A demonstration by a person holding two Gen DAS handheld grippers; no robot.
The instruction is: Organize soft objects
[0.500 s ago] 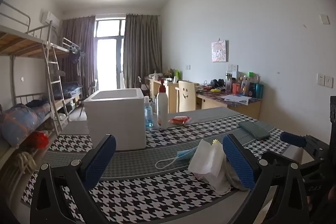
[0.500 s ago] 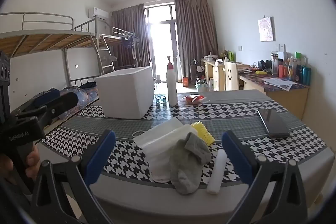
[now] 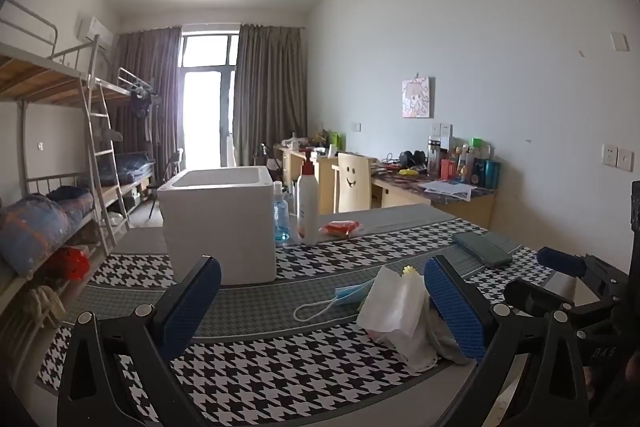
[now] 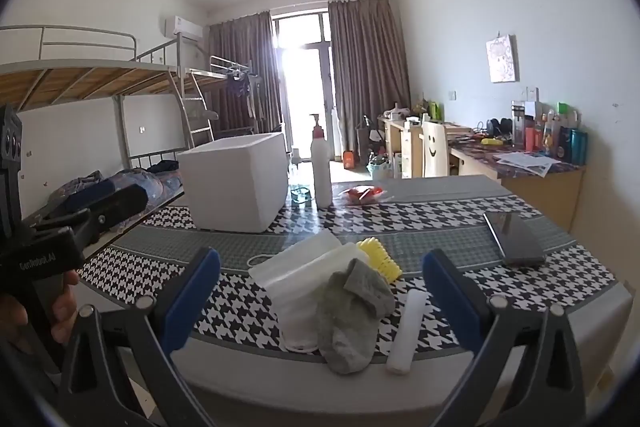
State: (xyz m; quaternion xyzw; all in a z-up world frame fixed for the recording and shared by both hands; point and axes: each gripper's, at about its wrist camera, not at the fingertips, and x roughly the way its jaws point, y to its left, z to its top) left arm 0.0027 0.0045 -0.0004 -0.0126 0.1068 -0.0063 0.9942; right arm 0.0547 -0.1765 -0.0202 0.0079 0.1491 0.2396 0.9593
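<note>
Mask (image 3: 340, 297) half hidden behind white bag (image 3: 394, 311).

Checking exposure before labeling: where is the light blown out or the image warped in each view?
Left wrist view: the balcony door is blown out, bunk side dim, edges curved by fisheye. Right wrist view: door glare blooms onto the curtains; the gray sock stays sharp, the table rim bows.
</note>
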